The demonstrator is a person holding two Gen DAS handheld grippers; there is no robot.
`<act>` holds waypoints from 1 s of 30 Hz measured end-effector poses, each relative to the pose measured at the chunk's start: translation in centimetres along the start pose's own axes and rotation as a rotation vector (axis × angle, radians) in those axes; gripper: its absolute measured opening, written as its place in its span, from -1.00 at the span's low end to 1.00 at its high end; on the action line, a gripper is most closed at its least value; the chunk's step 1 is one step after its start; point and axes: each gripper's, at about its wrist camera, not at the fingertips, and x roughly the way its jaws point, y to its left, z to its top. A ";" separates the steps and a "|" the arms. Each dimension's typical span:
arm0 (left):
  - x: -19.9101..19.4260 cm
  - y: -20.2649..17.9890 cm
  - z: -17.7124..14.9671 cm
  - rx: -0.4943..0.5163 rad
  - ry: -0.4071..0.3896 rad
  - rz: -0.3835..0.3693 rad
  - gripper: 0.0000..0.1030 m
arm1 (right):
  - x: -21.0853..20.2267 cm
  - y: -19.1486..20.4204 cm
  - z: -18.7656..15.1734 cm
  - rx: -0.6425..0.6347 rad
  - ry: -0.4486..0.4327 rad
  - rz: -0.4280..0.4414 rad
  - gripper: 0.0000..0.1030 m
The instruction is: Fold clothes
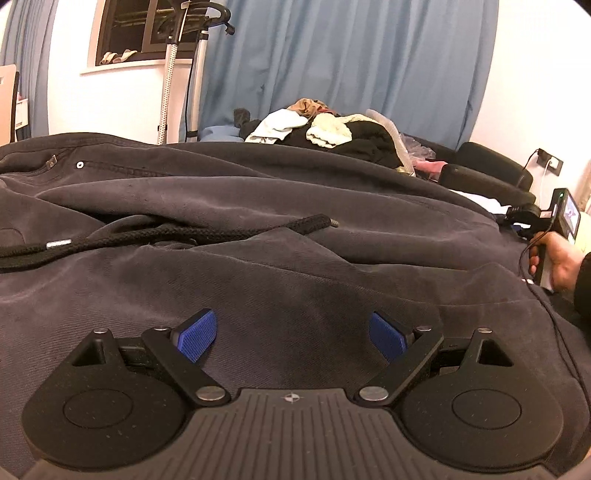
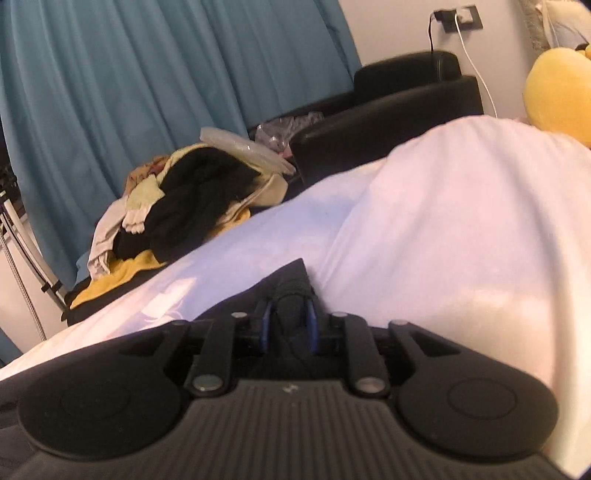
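Note:
A dark grey hoodie (image 1: pixel 277 236) lies spread over the bed and fills the left wrist view; its black drawstring (image 1: pixel 155 232) crosses the upper left. My left gripper (image 1: pixel 291 338) is open, its blue pads (image 1: pixel 195 339) resting just above the fabric with nothing between them. My right gripper (image 2: pixel 288 325) is shut on a dark ribbed edge of the hoodie (image 2: pixel 291 291), over the white bed sheet (image 2: pixel 424 229). The right gripper's handle, held by a hand (image 1: pixel 554 258), shows at the right edge of the left wrist view.
A pile of mixed clothes (image 1: pixel 332 129) lies at the far end of the bed, also in the right wrist view (image 2: pixel 184 199). Blue curtains (image 1: pixel 351 66) hang behind. A black sofa (image 2: pixel 399 114) stands by the wall socket (image 2: pixel 458 18). A yellow plush toy (image 2: pixel 557 88) sits at right. A garment steamer stand (image 1: pixel 195 74) is at left.

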 end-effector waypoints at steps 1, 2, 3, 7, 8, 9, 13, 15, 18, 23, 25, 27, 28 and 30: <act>0.1 0.0 0.0 0.004 0.000 0.000 0.78 | -0.1 0.1 0.1 -0.006 0.005 -0.001 -0.38; 0.3 0.0 0.0 0.006 0.001 0.000 0.78 | -0.8 0.2 0.4 -0.012 0.010 -0.005 -0.34; 0.3 0.0 0.0 0.007 0.003 -0.001 0.79 | -1.7 0.4 0.7 -0.012 0.011 -0.012 -0.23; -0.2 -0.2 0.0 0.035 0.014 -0.021 0.79 | -6.4 1.8 1.6 0.008 -0.033 -0.034 -0.11; -0.3 -0.3 0.0 0.041 0.011 -0.035 0.79 | -8.0 2.4 1.5 0.014 -0.040 -0.029 -0.11; -0.6 -0.3 0.0 0.045 0.011 -0.038 0.79 | -9.7 3.0 1.3 0.017 -0.042 -0.025 -0.11; -2.3 -0.4 0.2 0.044 -0.001 -0.030 0.79 | -16.5 6.1 -0.4 -0.013 -0.049 0.065 -0.09; -3.1 -0.4 0.4 0.039 -0.009 -0.026 0.79 | -20.1 7.6 -1.5 -0.026 -0.056 0.128 -0.09; -5.1 -0.3 0.9 0.040 -0.048 -0.029 0.79 | -24.6 10.1 -3.2 -0.061 -0.027 0.220 -0.09; -8.8 -0.9 1.1 0.106 -0.143 -0.032 0.80 | -31.3 13.6 -7.0 -0.136 0.046 0.340 -0.09; -9.6 -1.3 0.8 0.115 -0.148 -0.034 0.80 | -33.5 14.5 -9.0 -0.174 0.071 0.375 -0.08; -10.2 -1.7 0.5 0.122 -0.150 -0.033 0.80 | -35.1 14.9 -11.2 -0.189 0.100 0.387 -0.06; -10.5 -1.9 0.4 0.125 -0.151 -0.033 0.80 | -35.7 15.0 -12.3 -0.198 0.114 0.391 -0.06; -11.0 -2.3 0.1 0.132 -0.152 -0.030 0.80 | -36.2 15.1 -13.9 -0.209 0.141 0.382 -0.05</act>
